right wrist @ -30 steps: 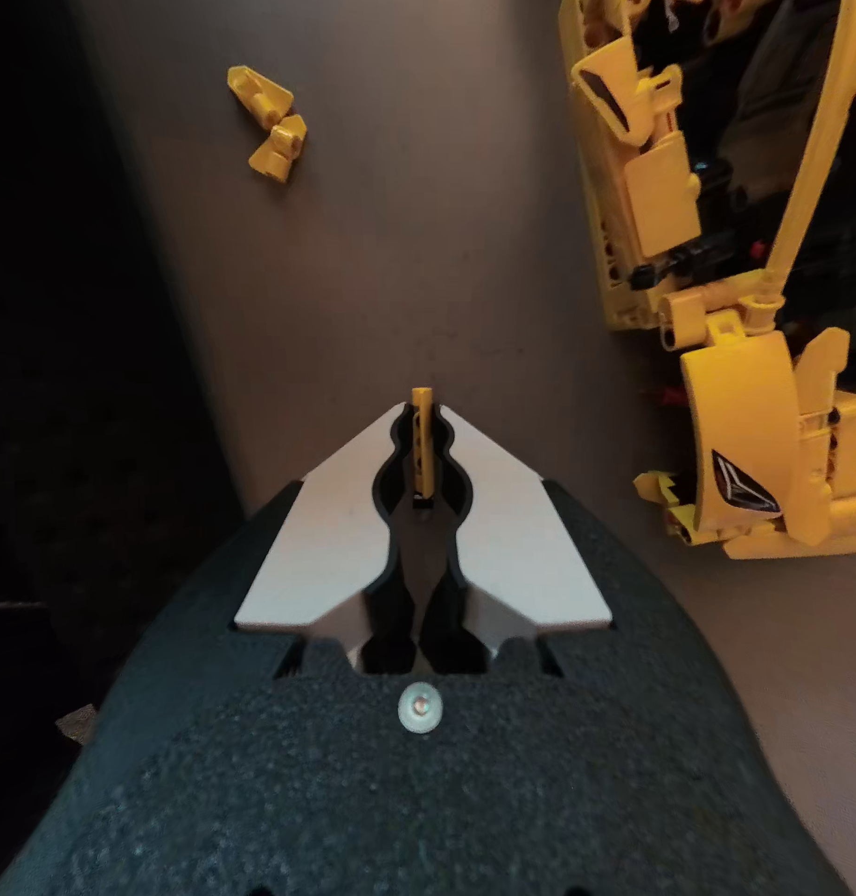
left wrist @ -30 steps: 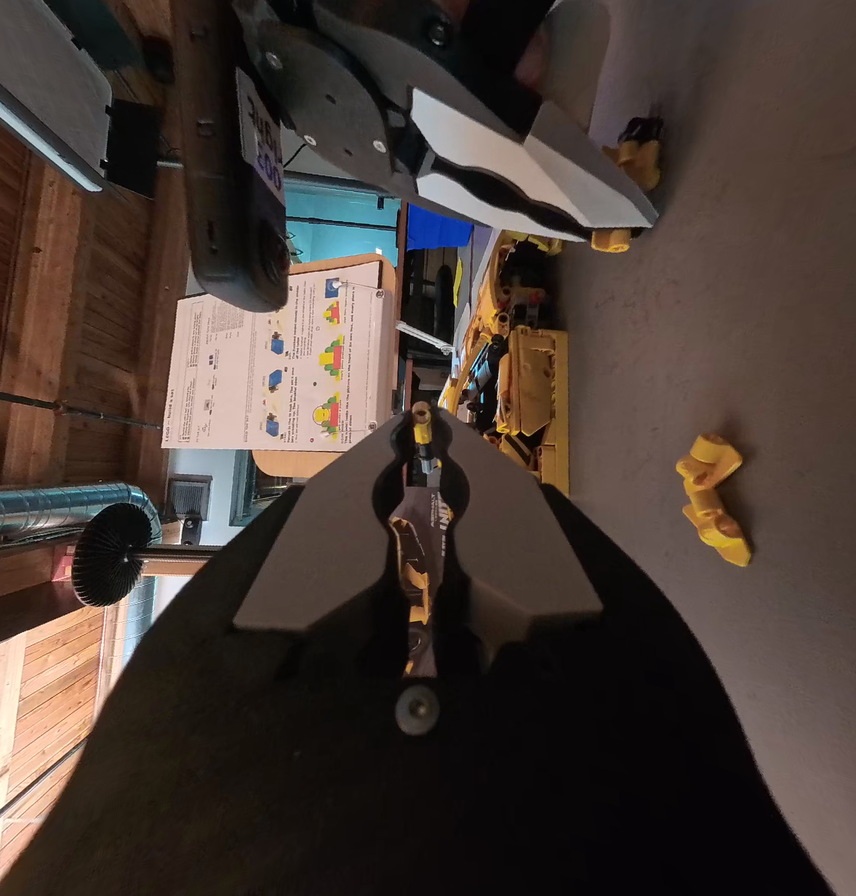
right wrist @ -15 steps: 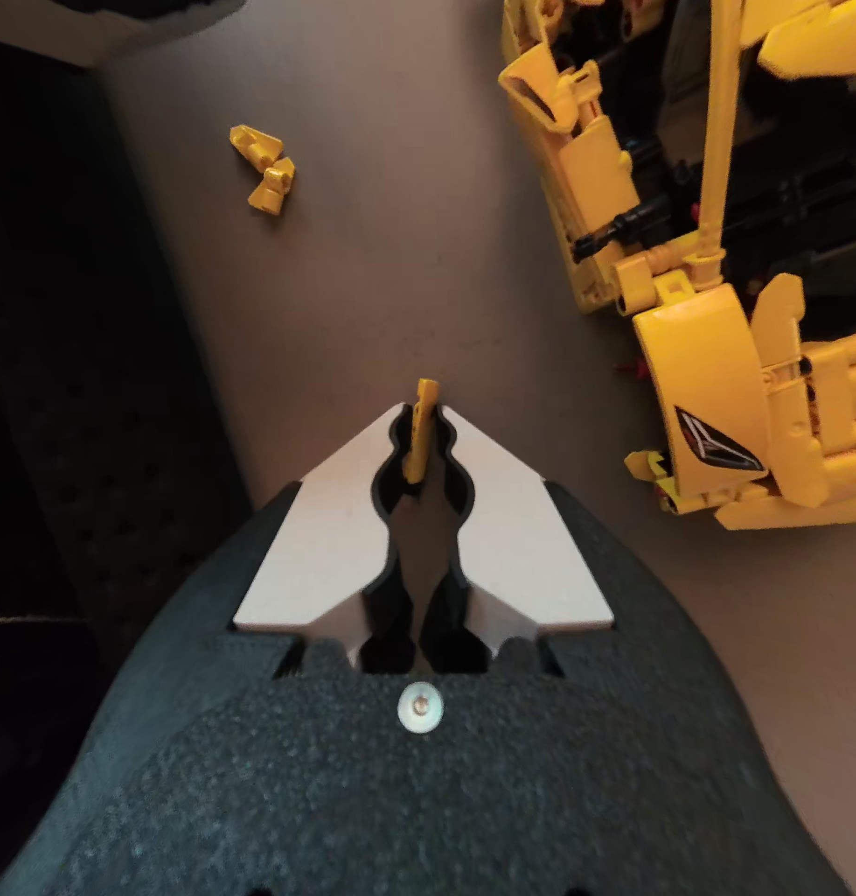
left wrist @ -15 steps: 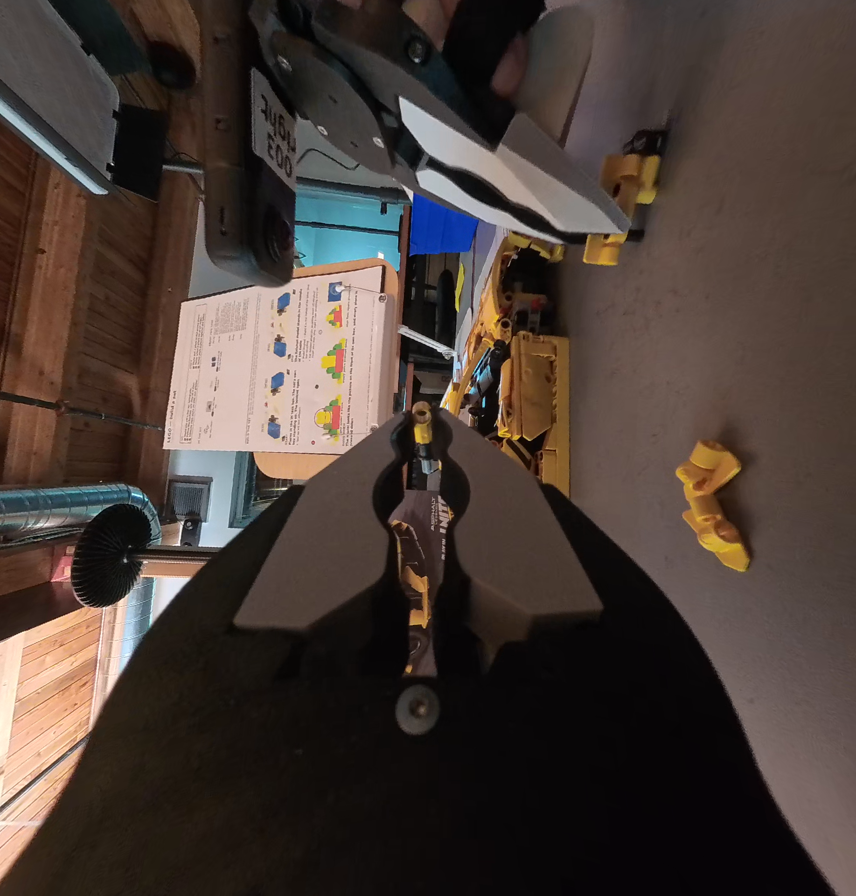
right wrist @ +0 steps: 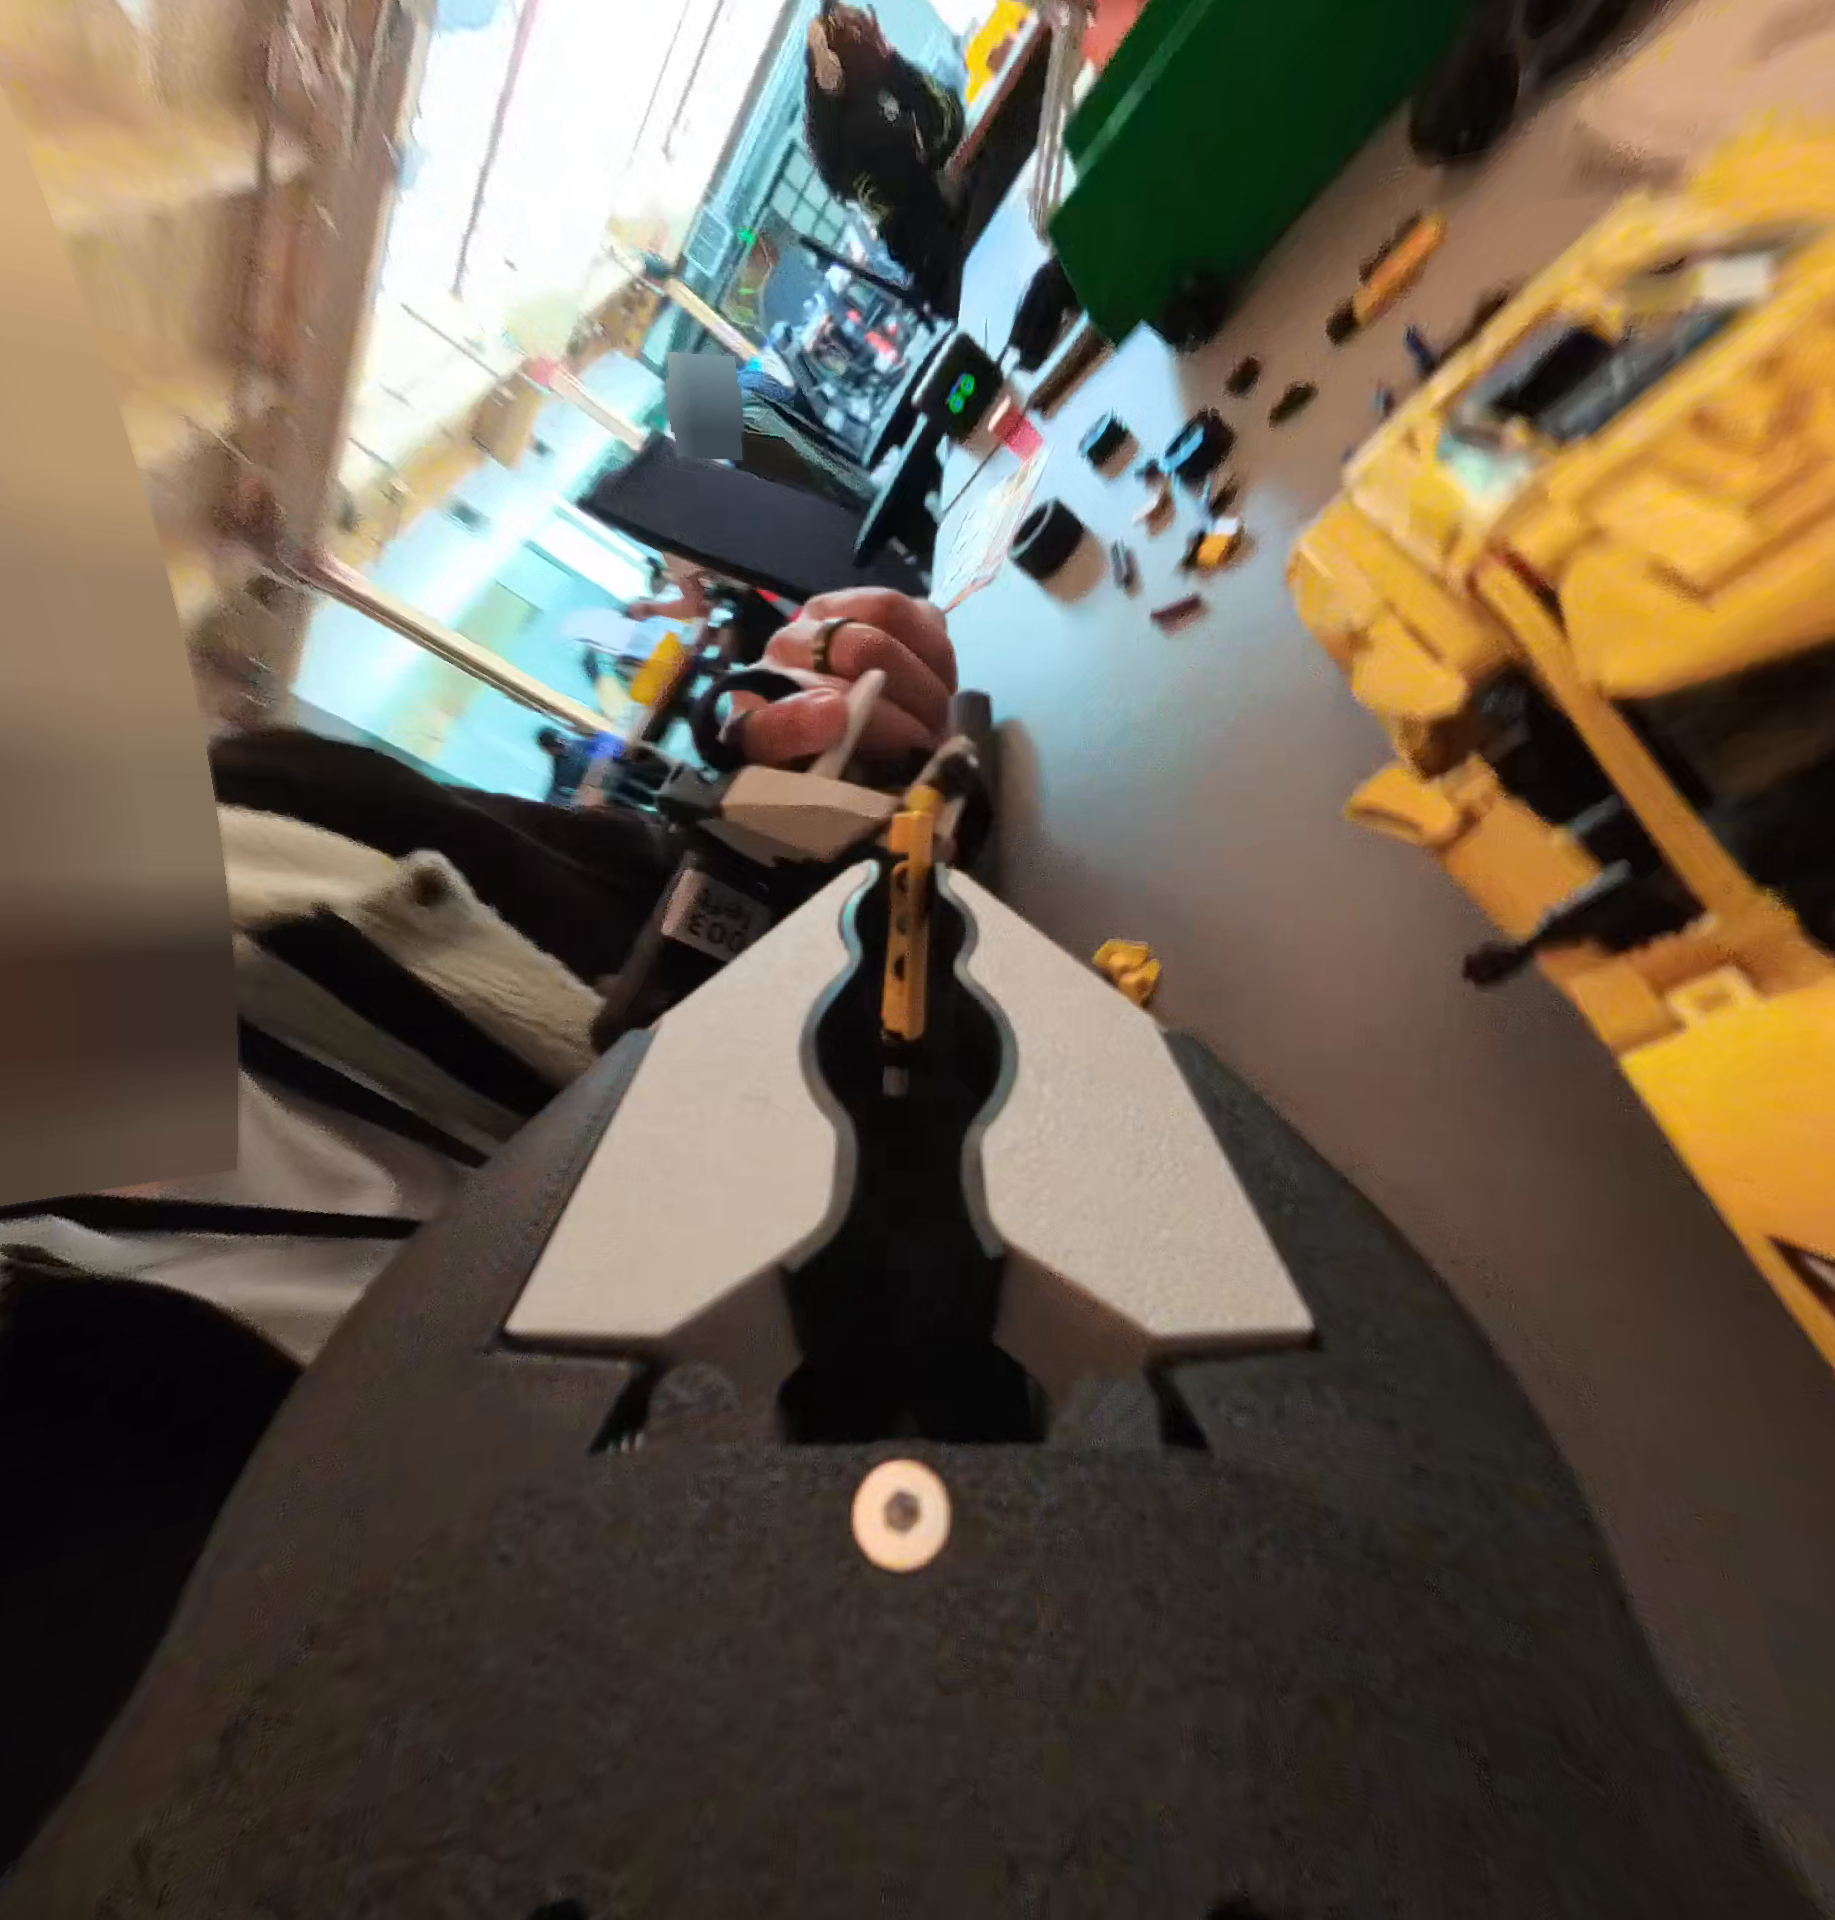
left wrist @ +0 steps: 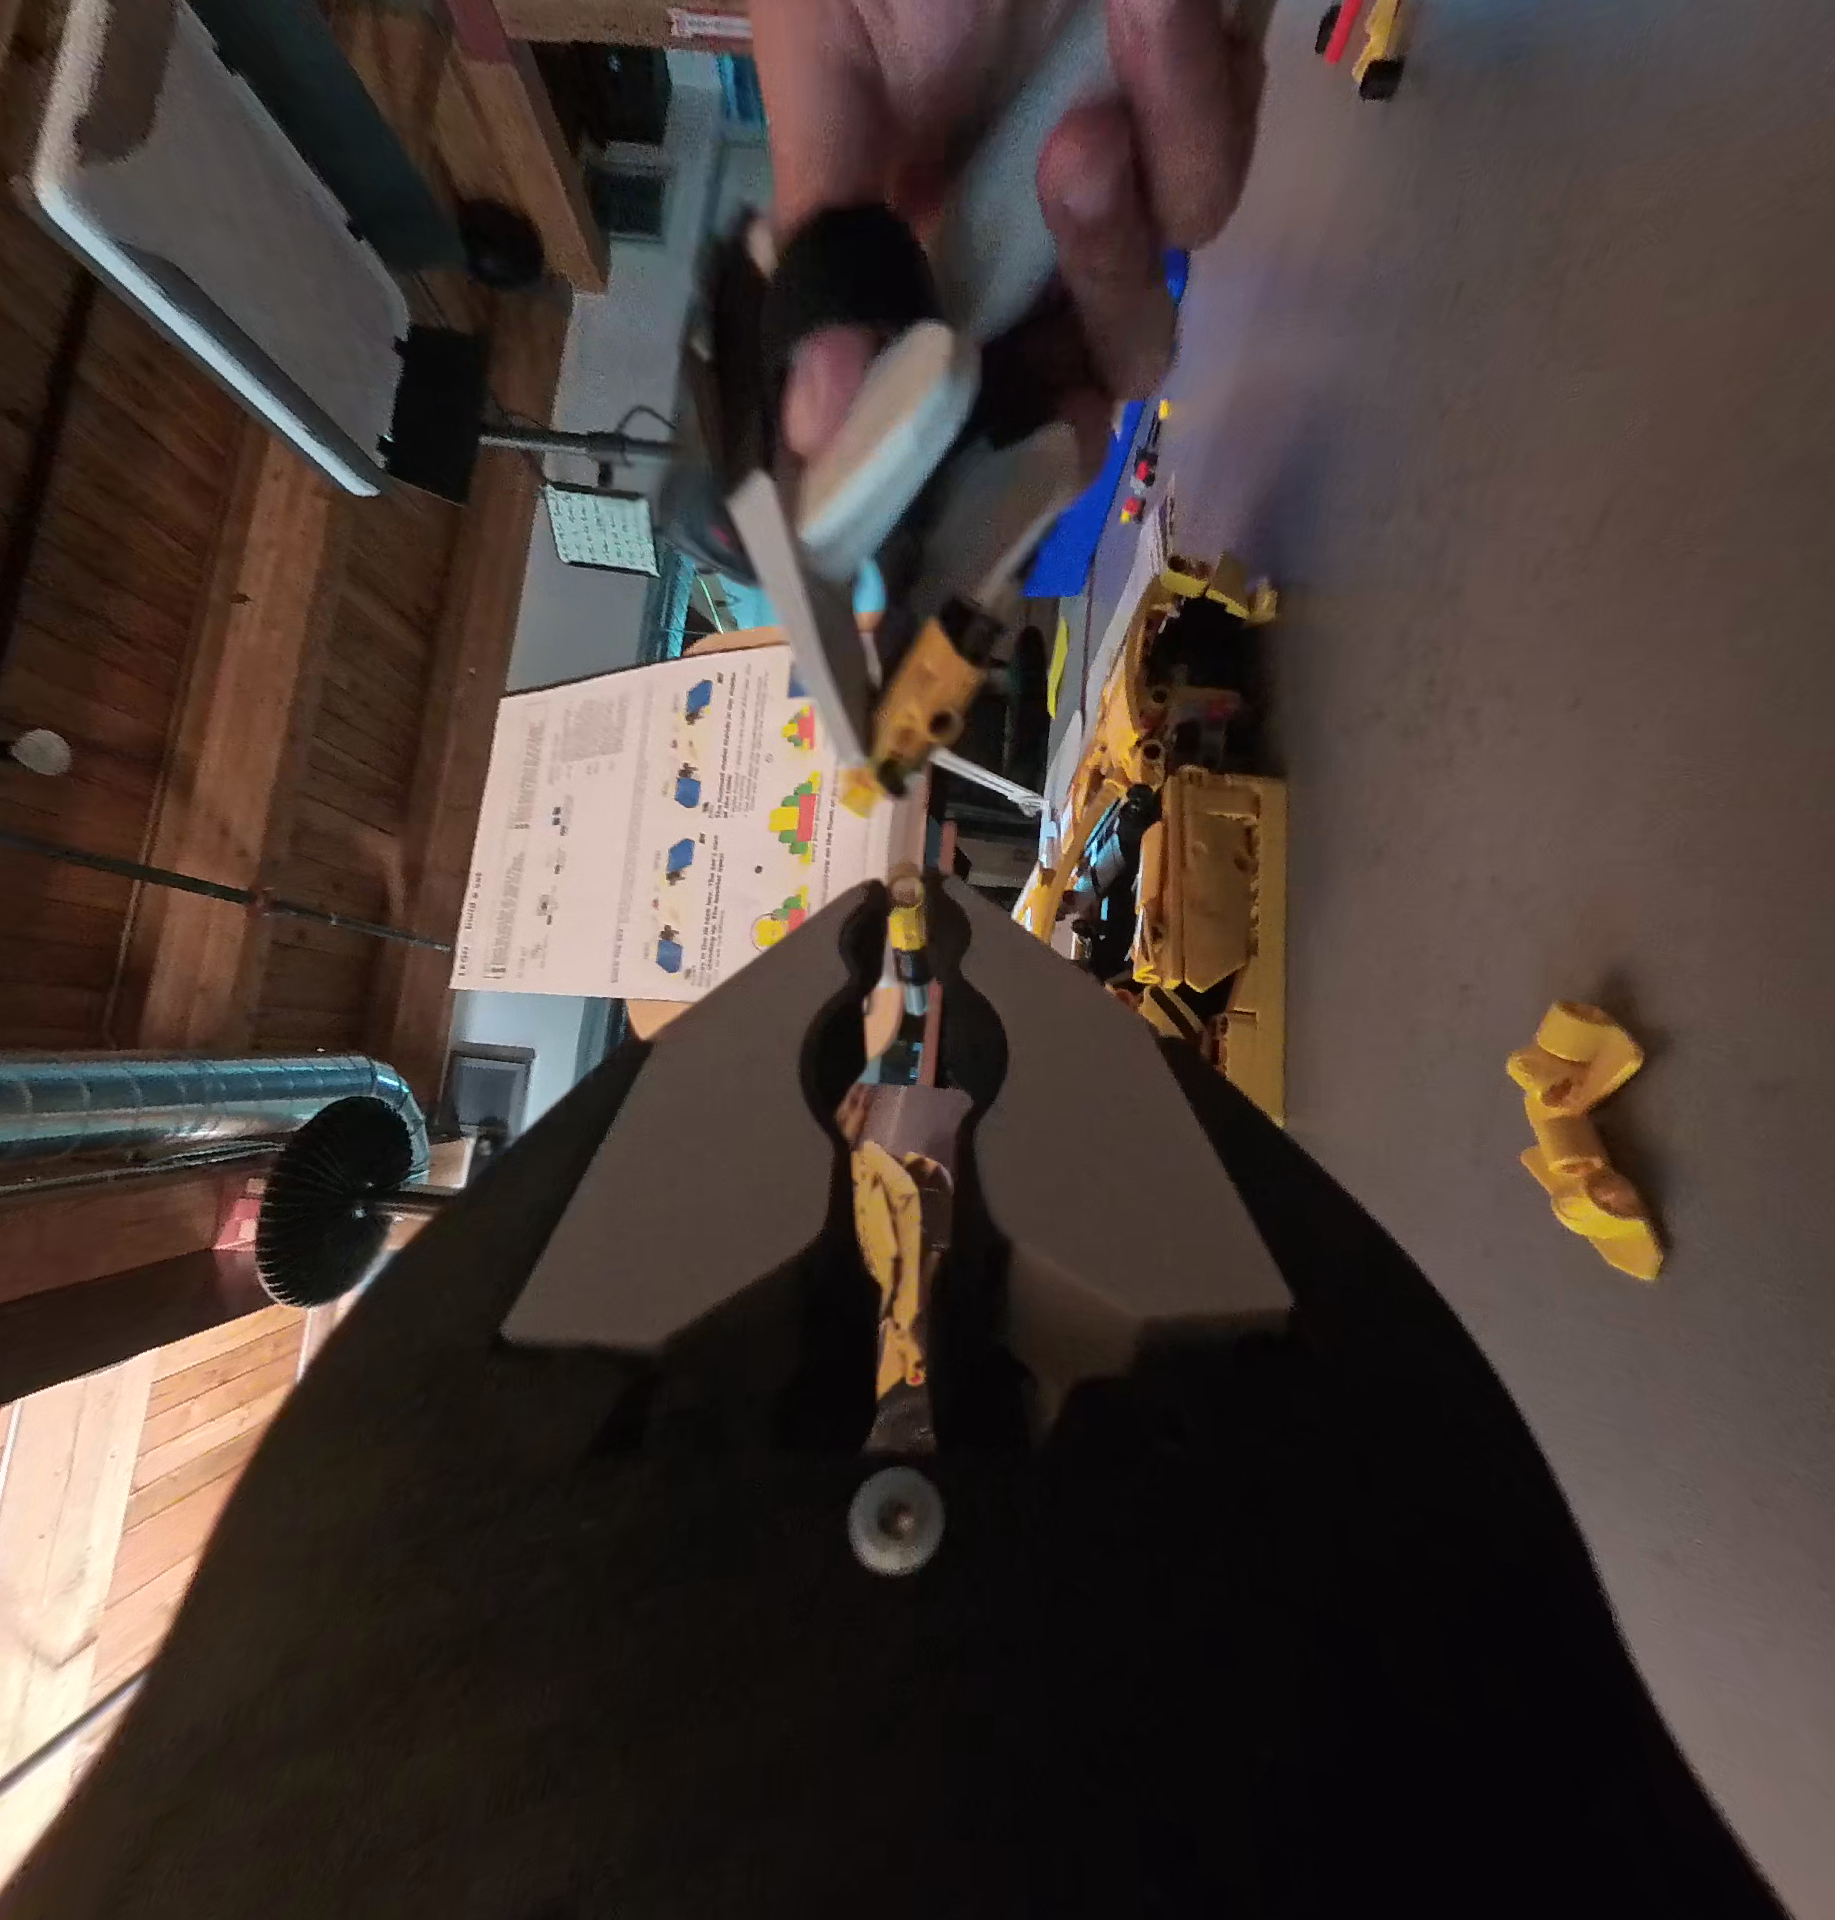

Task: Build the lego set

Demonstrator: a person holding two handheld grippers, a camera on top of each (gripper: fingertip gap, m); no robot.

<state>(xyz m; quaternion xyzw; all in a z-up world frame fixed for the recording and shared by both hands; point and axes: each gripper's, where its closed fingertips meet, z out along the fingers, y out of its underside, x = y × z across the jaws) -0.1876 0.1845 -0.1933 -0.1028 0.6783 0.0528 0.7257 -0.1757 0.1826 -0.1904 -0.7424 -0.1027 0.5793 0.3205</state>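
Above the grey table, left gripper pinching a yellow-and-black pin, right gripper clamping a yellow beam, blurred yellow model cut off at right

Both wrist views, rolled sideways, face each other's tongs closely.

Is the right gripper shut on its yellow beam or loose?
Shut: the right gripper pinches the yellow beam between its fingertips, clear of the table.
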